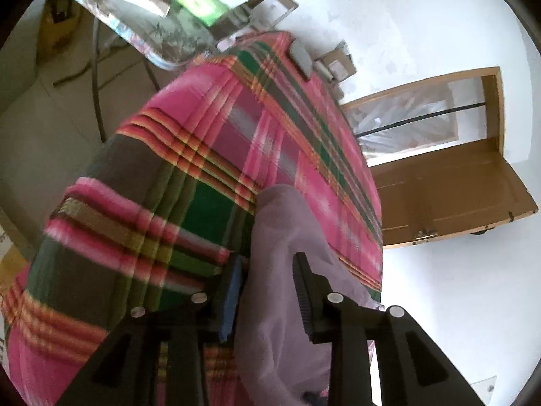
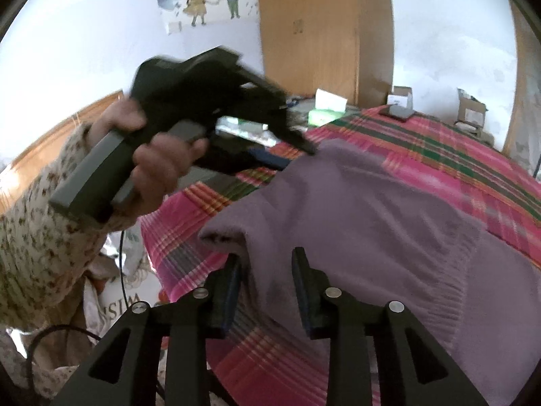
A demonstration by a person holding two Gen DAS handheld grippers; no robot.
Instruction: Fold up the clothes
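We see the purple garment (image 2: 355,209) lying on the plaid bed cover (image 2: 439,142), its folded near edge reaching the bed's edge at lower centre, with open cover beyond at upper right. Both the right gripper (image 2: 267,264) and the left gripper (image 1: 267,270) have jaws apart, with purple cloth between them unpinched. A dark flat object (image 2: 397,112) lies far off; the left view is blurred.

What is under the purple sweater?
The purple sweater lies on a pink striped blanket, which shows all around it. What the blanket covers cannot be seen, nor anything tucked inside the sweater's folds.
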